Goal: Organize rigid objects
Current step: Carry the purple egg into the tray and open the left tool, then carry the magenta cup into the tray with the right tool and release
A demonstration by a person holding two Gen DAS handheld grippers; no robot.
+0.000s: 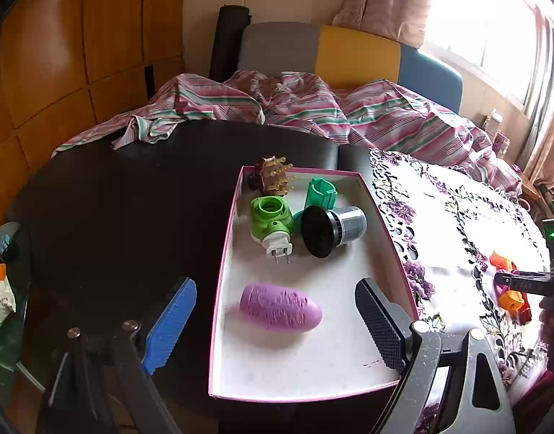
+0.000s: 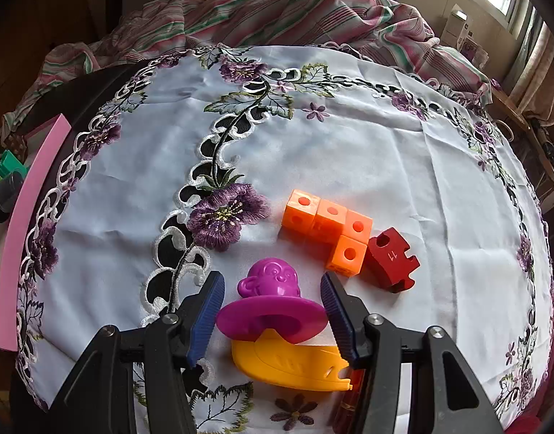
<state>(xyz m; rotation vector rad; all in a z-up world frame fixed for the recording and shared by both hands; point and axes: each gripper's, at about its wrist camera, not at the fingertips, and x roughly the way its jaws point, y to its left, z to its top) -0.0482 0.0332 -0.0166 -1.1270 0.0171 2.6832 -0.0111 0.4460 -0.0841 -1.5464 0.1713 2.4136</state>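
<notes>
Magenta monkey toy sits between the right tool's parted, non-touching fingers

Both hand-held tools are black, angular frames with round silver screw heads at the joints. The left gripper carries mismatched ribbed pads — one bright blue, one black. The right gripper has two dark blue ribbed pads on its fingers — same black frame behind.
</notes>
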